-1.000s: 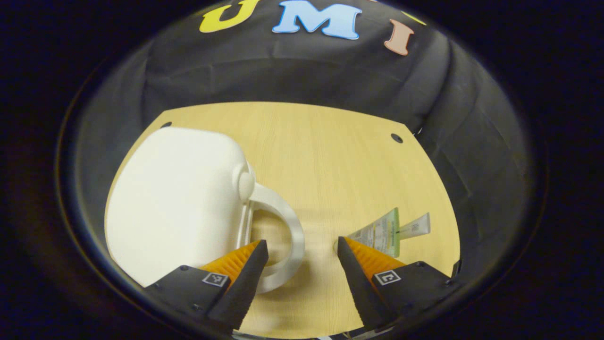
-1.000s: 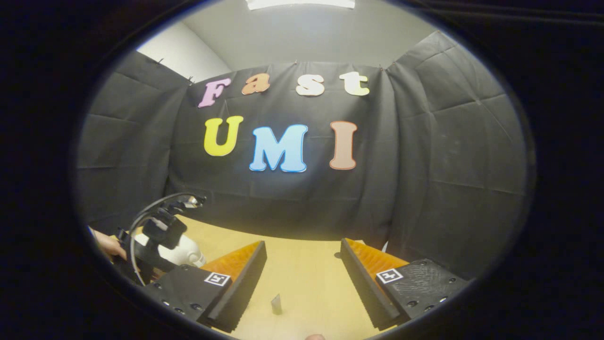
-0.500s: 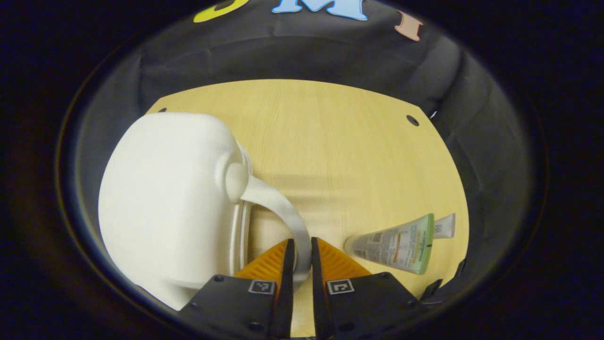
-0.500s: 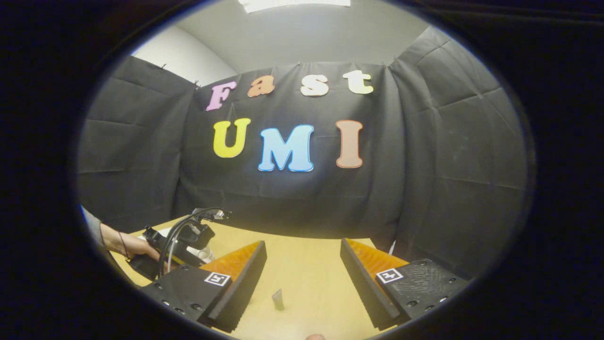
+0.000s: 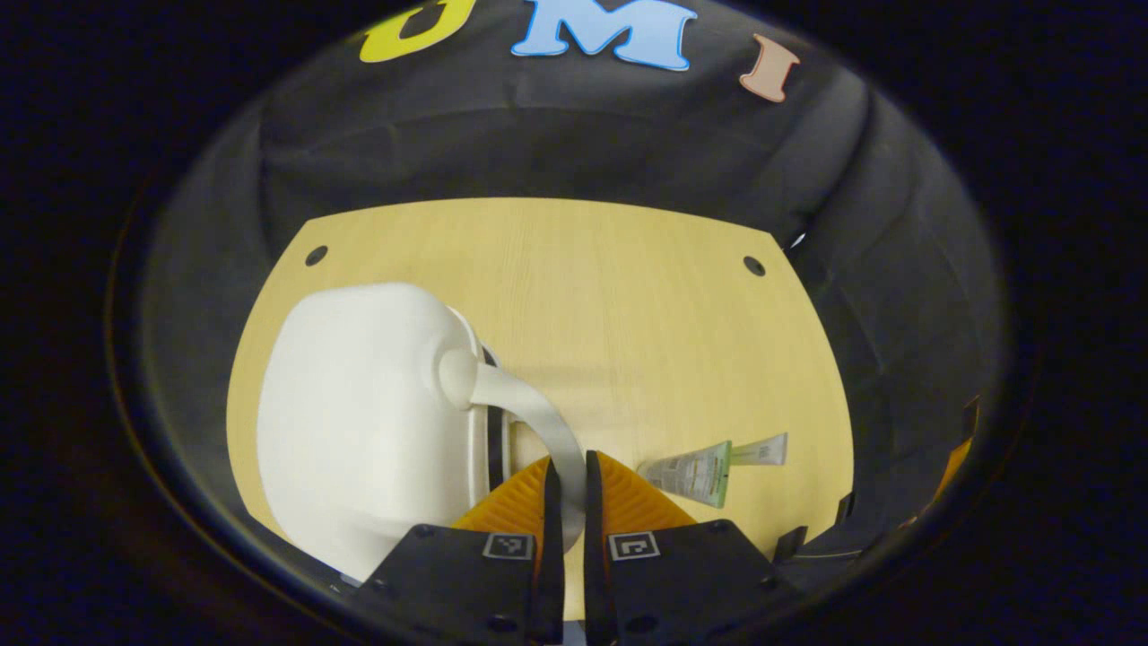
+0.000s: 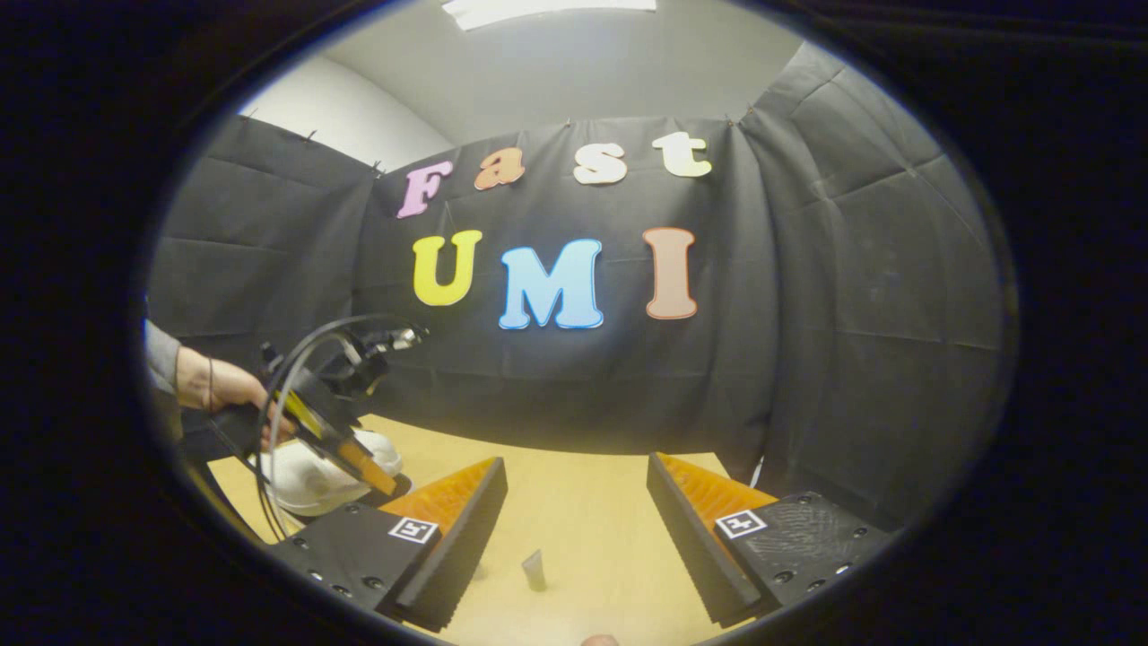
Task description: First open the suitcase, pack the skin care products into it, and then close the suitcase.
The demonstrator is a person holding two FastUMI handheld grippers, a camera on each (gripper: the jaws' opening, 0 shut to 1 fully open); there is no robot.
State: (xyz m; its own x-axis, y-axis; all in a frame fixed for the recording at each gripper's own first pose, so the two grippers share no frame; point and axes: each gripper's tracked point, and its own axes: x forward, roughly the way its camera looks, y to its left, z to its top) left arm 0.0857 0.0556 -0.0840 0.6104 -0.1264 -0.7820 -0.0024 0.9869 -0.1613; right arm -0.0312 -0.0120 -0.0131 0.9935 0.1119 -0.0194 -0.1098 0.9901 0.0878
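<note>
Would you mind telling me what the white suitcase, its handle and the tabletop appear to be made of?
Suitcase: probably hard moulded plastic, matte white; smooth, rounded shell without creases.
Handle: seemingly the same white plastic, a stiff curved loop keeping its shape between the left gripper fingers.
Table: pale wood-look surface with fine straight grain, likely laminate; real wood cannot be ruled out.

Before you lies a pale wooden table (image 5: 628, 296) with a rounded far edge and two small dark holes, one near its far-left corner (image 5: 316, 256), one near its far-right (image 5: 753, 266). Black quilted cloth (image 6: 861, 296) walls the booth; above it, a grey ceiling (image 6: 574, 63) carries a bright light panel (image 6: 547, 7).
</note>
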